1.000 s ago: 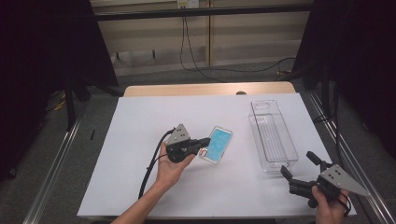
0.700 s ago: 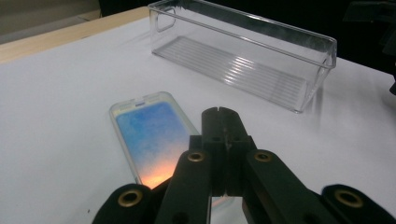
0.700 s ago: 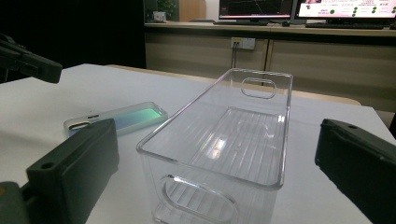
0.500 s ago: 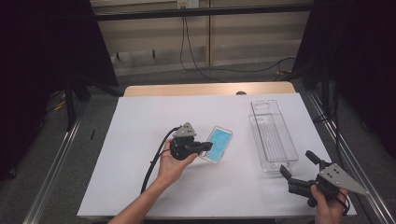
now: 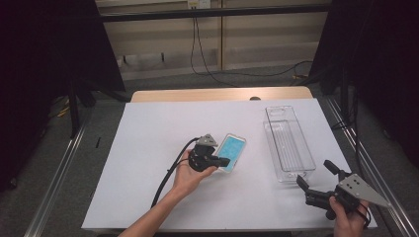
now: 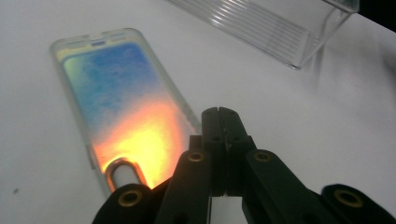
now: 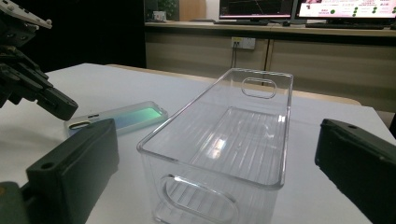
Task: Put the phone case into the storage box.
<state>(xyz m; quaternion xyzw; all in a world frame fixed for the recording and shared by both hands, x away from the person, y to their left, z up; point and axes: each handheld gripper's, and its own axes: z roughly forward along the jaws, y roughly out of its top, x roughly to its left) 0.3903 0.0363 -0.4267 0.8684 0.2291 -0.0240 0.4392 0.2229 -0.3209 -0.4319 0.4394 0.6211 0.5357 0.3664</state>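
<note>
Phone case, iridescent blue: 1
Clear plastic bin with cut-out handles: 1
Hand-held two-jaw grippers: 2, namely left gripper and right gripper
White table: 1
Monitors on the far counter: 2

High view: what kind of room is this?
Probably a lab or recording workspace: a white-topped table framed by dark curtains, computer monitors on a back counter, and hand-held grippers with trailing cables.
</note>
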